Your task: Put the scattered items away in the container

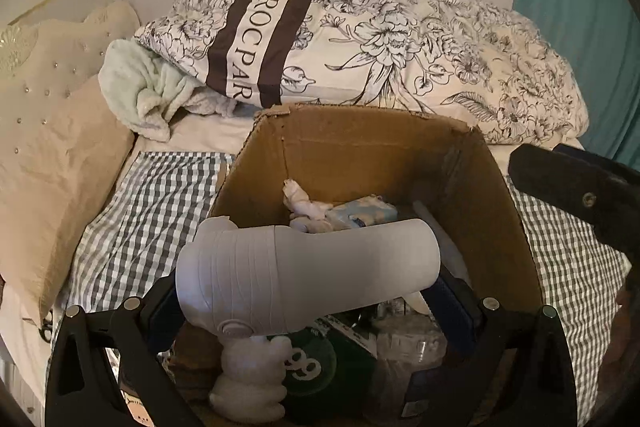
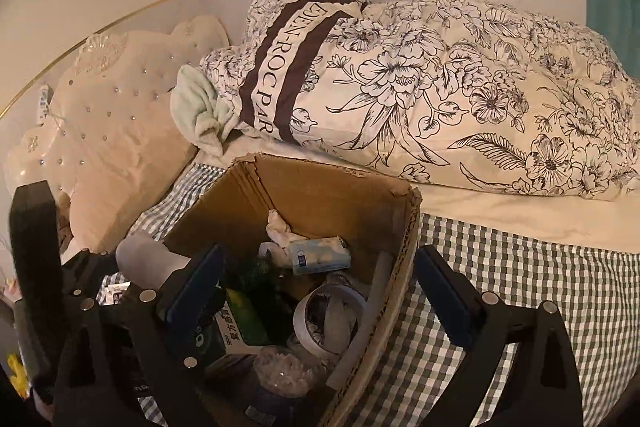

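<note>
Indoors, left claw (image 1: 308, 301) clamping hairdryer (image 1: 308, 263), right claw (image 2: 320, 303) wide, empty, over gingham bedspread (image 2: 500, 275).

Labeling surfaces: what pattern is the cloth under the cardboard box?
Grey-and-white gingham check cloth, under the cardboard box; clearest in the right wrist view.

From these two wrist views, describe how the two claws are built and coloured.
Both look alike. The left claw and the right claw each have matte black angular plastic arms with triangular cut-outs, round silver bolt heads along the top, and flat dark-blue pads lining the inner faces. No cables, lettering or sleeves are visible.
</note>
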`<state>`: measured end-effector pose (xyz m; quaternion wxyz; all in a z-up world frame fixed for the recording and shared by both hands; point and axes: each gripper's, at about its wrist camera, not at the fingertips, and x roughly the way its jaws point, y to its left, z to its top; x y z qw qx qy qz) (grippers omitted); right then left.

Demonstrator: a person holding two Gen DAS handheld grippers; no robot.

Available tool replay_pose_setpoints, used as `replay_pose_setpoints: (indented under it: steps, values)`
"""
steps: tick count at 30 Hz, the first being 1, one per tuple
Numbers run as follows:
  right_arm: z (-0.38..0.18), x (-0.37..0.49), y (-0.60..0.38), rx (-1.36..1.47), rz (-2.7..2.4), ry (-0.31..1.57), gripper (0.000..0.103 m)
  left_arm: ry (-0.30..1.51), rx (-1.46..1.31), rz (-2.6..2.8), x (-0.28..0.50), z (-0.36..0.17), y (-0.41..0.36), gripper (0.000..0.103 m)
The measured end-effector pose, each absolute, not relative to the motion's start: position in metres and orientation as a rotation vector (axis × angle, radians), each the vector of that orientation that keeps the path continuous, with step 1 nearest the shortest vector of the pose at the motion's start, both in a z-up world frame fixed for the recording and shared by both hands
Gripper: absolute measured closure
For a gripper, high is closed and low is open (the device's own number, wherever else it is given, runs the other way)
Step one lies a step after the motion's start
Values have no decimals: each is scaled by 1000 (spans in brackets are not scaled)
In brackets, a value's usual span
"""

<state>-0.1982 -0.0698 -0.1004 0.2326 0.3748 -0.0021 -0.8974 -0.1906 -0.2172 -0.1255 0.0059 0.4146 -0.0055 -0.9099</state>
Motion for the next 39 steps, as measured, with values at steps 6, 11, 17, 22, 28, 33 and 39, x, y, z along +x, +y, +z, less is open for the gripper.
replay_pose_setpoints:
  steps: [6, 11, 17, 22, 28, 33, 39]
  values:
    - [-100, -191, -92, 1087, -2313, 152, 6, -128, 1293, -2879, -182, -121, -204, 0]
    - [-109, -186, -108, 1134, -2216, 254, 6, -193, 1270, -2890, -175, -116, -195, 0]
    - [-116, -193, -105, 1171, -2275, 281, 6, -192, 1248, -2919, -169, -112, -196, 0]
    - [-111, -192, -96, 1147, -2305, 213, 6, -169, 1246, -2901, -170, -110, -201, 0]
    - [-91, -185, -81, 1103, -2360, 163, 6, -142, 1218, -2890, -164, -99, -200, 0]
    - [-61, -168, -64, 1024, -2412, 115, 6, -94, 1144, -2898, -150, -72, -199, 0]
    - [-19, -138, -37, 915, -2463, 47, 5, -50, 1022, -2917, -125, -28, -195, 0]
